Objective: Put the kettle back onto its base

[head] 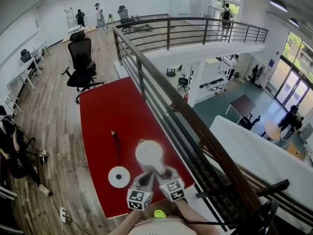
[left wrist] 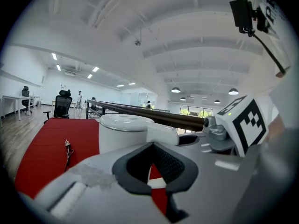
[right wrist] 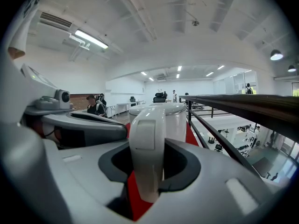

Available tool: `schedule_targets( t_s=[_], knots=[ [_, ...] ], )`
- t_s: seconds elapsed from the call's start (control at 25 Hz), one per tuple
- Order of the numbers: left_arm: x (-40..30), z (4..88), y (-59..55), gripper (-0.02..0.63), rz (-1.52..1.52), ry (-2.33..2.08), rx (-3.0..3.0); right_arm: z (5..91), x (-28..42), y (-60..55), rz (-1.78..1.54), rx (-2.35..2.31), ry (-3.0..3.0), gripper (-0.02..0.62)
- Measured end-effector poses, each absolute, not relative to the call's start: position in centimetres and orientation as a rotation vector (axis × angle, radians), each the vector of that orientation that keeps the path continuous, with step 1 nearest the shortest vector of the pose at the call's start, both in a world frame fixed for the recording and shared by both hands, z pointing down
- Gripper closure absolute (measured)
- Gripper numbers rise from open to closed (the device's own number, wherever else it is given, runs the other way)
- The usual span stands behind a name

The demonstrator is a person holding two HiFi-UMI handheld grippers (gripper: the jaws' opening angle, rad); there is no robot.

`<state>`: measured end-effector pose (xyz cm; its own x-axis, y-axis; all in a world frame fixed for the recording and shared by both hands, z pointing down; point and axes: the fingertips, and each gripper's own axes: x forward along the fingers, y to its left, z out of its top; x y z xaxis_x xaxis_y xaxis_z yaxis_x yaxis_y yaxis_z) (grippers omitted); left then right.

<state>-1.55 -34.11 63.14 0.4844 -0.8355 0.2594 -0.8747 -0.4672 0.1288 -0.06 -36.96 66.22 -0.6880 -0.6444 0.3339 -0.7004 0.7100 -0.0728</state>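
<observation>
One kettle [head: 149,153], one base [head: 119,177], left tool [head: 145,178], right tool [head: 164,173]

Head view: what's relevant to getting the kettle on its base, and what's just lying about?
In play:
- kettle, handle gripped by the right gripper
- base, beside the kettle on the red table
- cord of the base

Lying about:
- left gripper, shut on nothing
- office chair
- railing

The right claw [right wrist: 148,169] grips the white kettle [right wrist: 180,120] by its upright handle.
</observation>
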Motion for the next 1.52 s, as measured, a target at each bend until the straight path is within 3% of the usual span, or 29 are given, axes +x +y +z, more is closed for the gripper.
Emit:
schedule_targets(
  t_s=[1.52],
  knots=[
    [-3.5,54.9,-33.3,0.614,0.077,-1.650,2.576,56.0,-2.2,-36.7,0.152,1.093,-2.812,0.471]
  ],
)
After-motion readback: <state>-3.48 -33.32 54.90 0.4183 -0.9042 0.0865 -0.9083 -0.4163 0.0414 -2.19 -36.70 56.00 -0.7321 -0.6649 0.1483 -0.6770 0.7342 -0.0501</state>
